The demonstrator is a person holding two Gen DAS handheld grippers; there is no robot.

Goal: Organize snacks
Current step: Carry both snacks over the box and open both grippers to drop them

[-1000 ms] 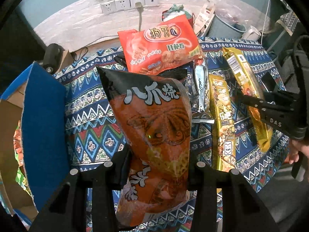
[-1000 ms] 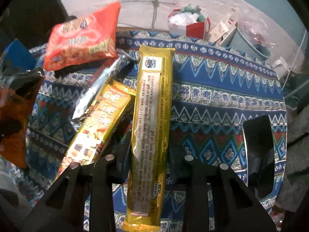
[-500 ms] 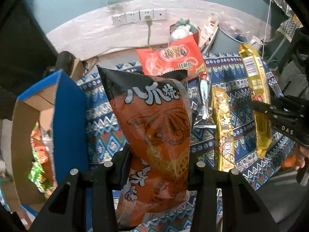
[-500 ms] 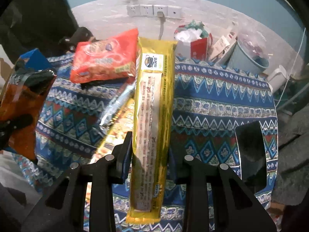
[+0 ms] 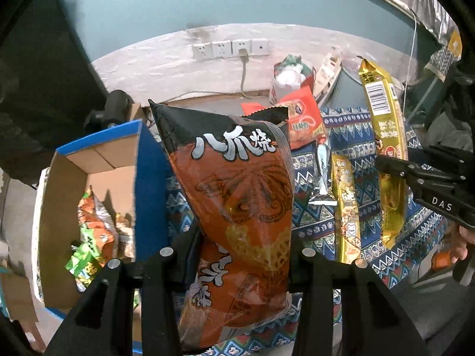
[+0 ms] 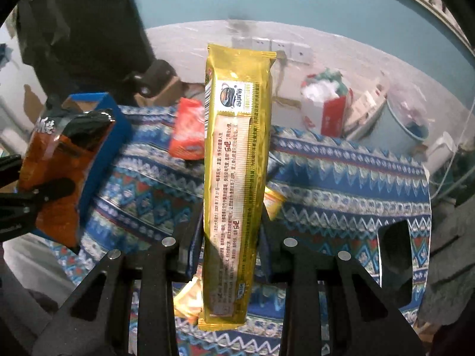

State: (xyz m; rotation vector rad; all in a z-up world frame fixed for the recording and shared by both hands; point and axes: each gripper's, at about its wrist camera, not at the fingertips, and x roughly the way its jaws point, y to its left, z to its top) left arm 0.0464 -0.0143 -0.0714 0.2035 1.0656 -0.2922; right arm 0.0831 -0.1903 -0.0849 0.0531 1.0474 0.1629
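Orange and black, glossy and puffed, the octopus-print snack bag [image 5: 237, 201] with big white characters stands upright in the left gripper [image 5: 237, 255], whose jaws pinch its lower half, clear above the patterned tablecloth [image 5: 350, 124]. Over on the other side, the right gripper [image 6: 231, 246] is clamped narrow on a long gold wafer pack [image 6: 236, 178], printed back panel facing the camera, held upright and off the cloth too. On the cloth lie a second gold pack [image 5: 346, 204], a silver foil packet [image 5: 323, 163] and a red snack bag [image 5: 305, 118]. Left of the orange bag sits an open blue cardboard box [image 5: 148, 184] with green and orange packets [image 5: 92, 237] inside.
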